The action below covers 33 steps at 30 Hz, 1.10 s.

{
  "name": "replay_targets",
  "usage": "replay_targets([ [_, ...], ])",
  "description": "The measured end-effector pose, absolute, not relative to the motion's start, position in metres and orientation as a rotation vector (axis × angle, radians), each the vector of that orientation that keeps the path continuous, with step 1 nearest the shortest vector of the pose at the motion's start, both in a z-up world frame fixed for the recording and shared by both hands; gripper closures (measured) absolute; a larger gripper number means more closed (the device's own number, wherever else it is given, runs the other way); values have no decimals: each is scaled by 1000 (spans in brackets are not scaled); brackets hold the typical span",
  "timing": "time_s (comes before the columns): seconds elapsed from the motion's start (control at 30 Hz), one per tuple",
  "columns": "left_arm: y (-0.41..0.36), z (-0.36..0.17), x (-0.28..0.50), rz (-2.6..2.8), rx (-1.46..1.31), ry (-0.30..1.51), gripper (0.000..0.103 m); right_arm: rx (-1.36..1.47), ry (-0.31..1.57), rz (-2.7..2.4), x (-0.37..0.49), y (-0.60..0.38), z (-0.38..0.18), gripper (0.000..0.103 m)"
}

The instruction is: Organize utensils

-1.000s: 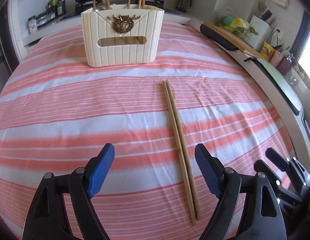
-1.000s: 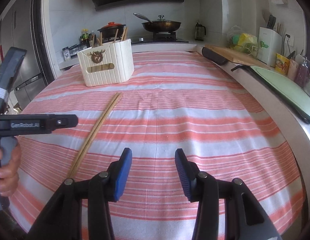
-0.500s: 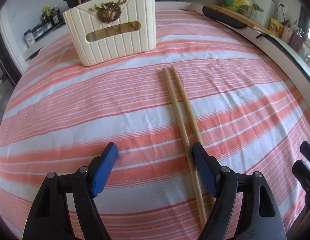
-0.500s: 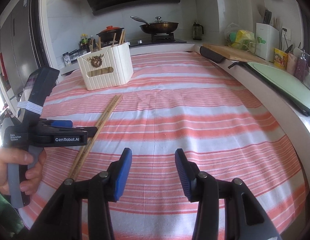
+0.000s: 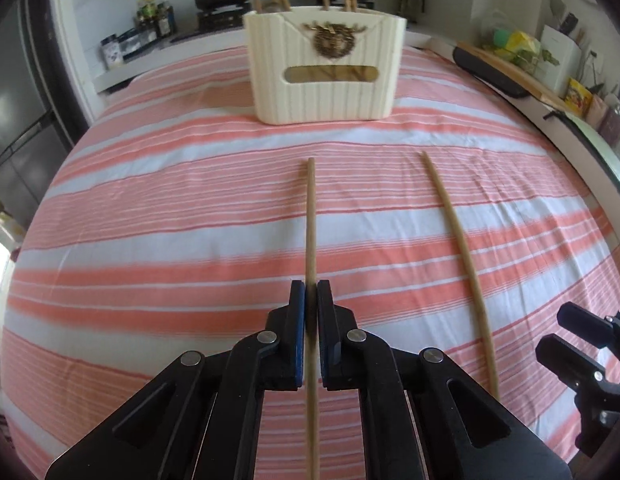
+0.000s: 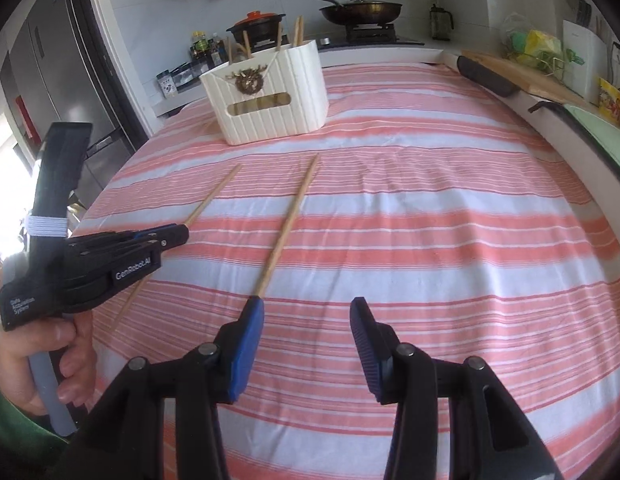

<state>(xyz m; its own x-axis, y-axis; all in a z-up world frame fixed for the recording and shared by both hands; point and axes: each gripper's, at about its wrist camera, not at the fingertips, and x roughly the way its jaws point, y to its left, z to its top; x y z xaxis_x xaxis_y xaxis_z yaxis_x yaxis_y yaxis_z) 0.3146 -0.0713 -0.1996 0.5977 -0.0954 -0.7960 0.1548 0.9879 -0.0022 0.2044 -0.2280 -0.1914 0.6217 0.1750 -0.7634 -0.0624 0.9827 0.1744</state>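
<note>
Wooden chopstick (image 5: 310, 220) clenched in the left hand-held gripper (image 5: 311, 312); the right hand-held gripper (image 6: 306, 320) gapes beside a second chopstick (image 6: 288, 226).

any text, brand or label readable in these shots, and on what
"GenRobot.AI": white print on the black left gripper, side of its body.
"Data Acquisition System": small white print near that gripper's handle, only just legible.
Yellow packet and dark spice jars on the counter: print too small to read.
</note>
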Motion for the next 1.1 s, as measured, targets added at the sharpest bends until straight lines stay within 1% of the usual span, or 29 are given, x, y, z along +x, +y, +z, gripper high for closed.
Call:
replay_targets([
  [0.2,-27,-208,302,-73,21,954,98,18,972,165,238,-182,-215,57],
  [0.27,-19,-215,298,-74,6,970,98,-71,951,120,239,-173,-215,63],
  [0.3,-15,-219,295,-80,-7,970,97,-97,949,93,239,-173,-216,79],
  [0.33,-12,-219,291,-86,-19,951,96,-101,944,74,238,-175,-216,92],
  [0.37,-10,-220,287,-91,-26,945,94,-95,948,68,235,-178,-217,94],
  [0.43,-7,-219,280,-107,-42,935,83,-83,948,32,227,-189,-217,96],
  [0.5,-2,-218,274,-106,-56,931,55,-99,948,-26,215,-201,-216,96],
  [0.53,0,-218,270,-102,-62,927,48,-102,950,-56,208,-208,-215,96],
  [0.57,3,-218,266,-95,-66,924,38,-103,952,-78,200,-214,-214,96],
  [0.6,6,-218,264,-91,-70,926,33,-109,956,-95,192,-219,-214,96],
  [0.67,10,-221,259,-96,-76,936,30,-118,953,-110,177,-226,-213,95],
  [0.7,10,-221,257,-102,-67,932,27,-113,950,-109,171,-229,-212,91],
  [0.73,8,-222,256,-107,-46,932,25,-104,942,-108,167,-231,-212,78],
  [0.77,5,-223,255,-111,-22,936,21,-96,933,-111,163,-234,-211,69],
  [0.8,2,-225,255,-112,6,939,17,-85,926,-111,161,-236,-212,51],
  [0.83,-1,-227,254,-110,36,939,16,-71,926,-105,160,-239,-213,48],
  [0.9,-5,-228,253,-102,60,940,8,-38,926,-94,161,-243,-214,48],
  [1.0,-2,-231,256,-97,49,967,1,-22,931,-84,167,-244,-215,47],
  [1.1,-3,-231,257,-101,54,974,1,-32,922,-70,169,-243,-216,46],
])
